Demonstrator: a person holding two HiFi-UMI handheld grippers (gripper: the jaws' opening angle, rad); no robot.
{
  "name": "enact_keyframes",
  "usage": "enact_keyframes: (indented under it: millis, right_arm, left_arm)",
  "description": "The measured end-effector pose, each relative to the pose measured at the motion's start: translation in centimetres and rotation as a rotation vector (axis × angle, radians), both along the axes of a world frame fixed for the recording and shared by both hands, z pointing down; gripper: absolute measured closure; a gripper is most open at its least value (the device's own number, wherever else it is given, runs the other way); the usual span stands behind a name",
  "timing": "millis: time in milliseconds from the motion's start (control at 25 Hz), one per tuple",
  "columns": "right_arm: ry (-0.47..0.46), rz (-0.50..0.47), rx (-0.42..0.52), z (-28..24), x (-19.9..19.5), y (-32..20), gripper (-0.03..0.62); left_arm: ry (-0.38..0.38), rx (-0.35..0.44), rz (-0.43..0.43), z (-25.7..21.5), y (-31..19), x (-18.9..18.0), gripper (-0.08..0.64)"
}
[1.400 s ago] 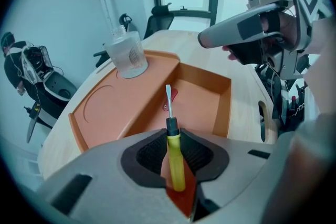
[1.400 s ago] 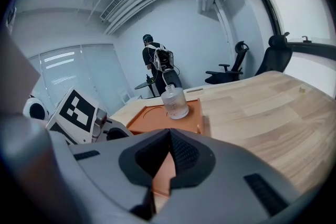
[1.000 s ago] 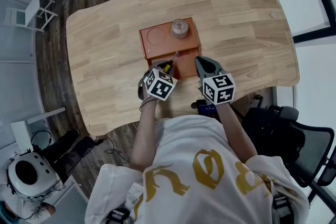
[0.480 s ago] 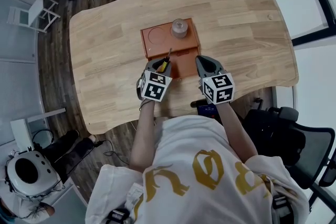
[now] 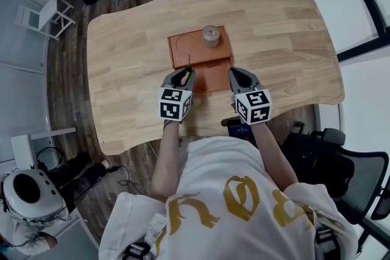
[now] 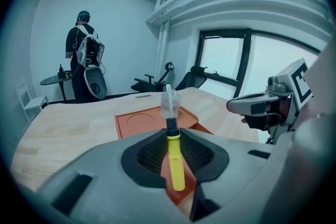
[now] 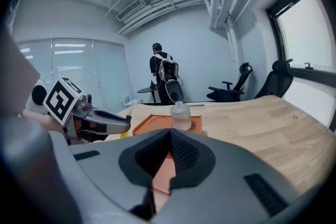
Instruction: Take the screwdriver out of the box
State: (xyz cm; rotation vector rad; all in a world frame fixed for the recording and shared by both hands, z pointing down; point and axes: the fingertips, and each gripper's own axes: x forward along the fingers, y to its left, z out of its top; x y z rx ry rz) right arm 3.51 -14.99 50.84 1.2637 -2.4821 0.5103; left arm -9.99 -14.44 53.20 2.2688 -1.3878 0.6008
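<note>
The screwdriver (image 6: 176, 164) has a yellow handle, a black collar and a thin metal shaft. My left gripper (image 6: 171, 132) is shut on its handle, and the shaft points away over the orange box (image 6: 137, 124). In the head view the left gripper (image 5: 184, 72) hangs over the box's (image 5: 183, 45) near left part, with the screwdriver (image 5: 187, 68) lifted above it. My right gripper (image 5: 237, 73) is at the box's near right corner, its jaws together and nothing in them. From the right gripper view (image 7: 170, 132) the left gripper (image 7: 103, 122) and the screwdriver's shaft (image 7: 129, 108) show at the left.
A small clear bottle (image 5: 211, 35) stands in the far right part of the box; a round recess (image 5: 182, 44) lies to its left. The box sits mid-table on the wooden table (image 5: 122, 70). A person with a backpack (image 6: 84, 60) stands far off by a small round table.
My left gripper has risen and rolled with the screwdriver, whose shaft now points straight away instead of slanting right. The right gripper has lifted a little.
</note>
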Motion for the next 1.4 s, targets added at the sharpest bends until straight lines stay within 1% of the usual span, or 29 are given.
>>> enact_keyframes:
  millis: [160, 320, 440, 520, 640, 800, 1000, 1240, 1400]
  right_arm:
    - [-0.01, -0.004, 0.016, -0.8, -0.1, 0.6, 0.581]
    - [-0.019, -0.012, 0.036, -1.7, -0.3, 1.0, 0.581]
    - [-0.028, -0.013, 0.054, -2.4, -0.4, 1.0, 0.581]
    - [-0.036, 0.0, 0.064, -2.8, -0.2, 1.3, 0.581]
    - [-0.038, 0.004, 0.083, -3.4, -0.3, 1.6, 0.581]
    - [-0.041, 0.012, 0.109, -4.1, 0.1, 1.8, 0.581]
    - [-0.021, 0.018, 0.163, -5.0, 0.3, 2.0, 0.581]
    - [-0.022, 0.023, 0.161, -5.2, 0.6, 2.1, 0.581]
    - [-0.021, 0.041, 0.177, -5.4, 0.8, 1.8, 0.581]
  left_arm:
    - [0.034, 0.08, -0.016, -1.9, 0.6, -0.3, 0.482]
    - [0.1, 0.171, -0.013, -4.5, 1.4, -0.1, 0.482]
    - [0.104, 0.243, -0.013, -6.3, 1.7, -0.1, 0.482]
    - [0.105, 0.274, -0.017, -7.1, 2.0, -0.2, 0.482]
    - [0.13, 0.312, -0.037, -8.4, 2.5, -0.8, 0.482]
    - [0.177, 0.326, -0.054, -9.3, 2.9, -1.1, 0.482]
    - [0.187, 0.339, -0.058, -9.9, 3.3, -1.2, 0.482]
    - [0.197, 0.356, -0.047, -10.6, 3.6, -0.9, 0.482]
    - [0.203, 0.362, -0.051, -10.9, 3.7, -1.2, 0.482]
